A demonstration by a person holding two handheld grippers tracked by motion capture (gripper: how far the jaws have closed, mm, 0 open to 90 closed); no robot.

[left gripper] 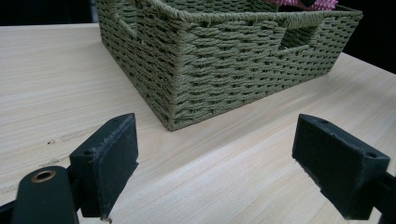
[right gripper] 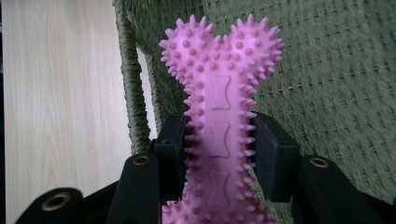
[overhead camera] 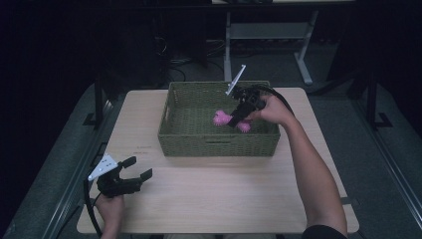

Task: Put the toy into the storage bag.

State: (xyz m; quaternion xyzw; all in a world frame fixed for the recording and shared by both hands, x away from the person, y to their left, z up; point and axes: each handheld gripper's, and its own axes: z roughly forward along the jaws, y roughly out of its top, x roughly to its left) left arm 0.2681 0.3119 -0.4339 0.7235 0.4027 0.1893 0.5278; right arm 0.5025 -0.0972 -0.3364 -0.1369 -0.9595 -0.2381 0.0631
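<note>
Right gripper (right gripper: 219, 140) is clamping the bone (right gripper: 219, 88) over the basket (overhead camera: 174, 134); probably not touching down yet. Lower flat before releasing. Left gripper (left gripper: 215, 158) is idling, jaws apart.

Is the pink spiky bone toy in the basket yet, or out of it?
In, but not yet let go: the pink bone toy hangs inside the green woven basket, clamped by its shaft in the right gripper.
</note>
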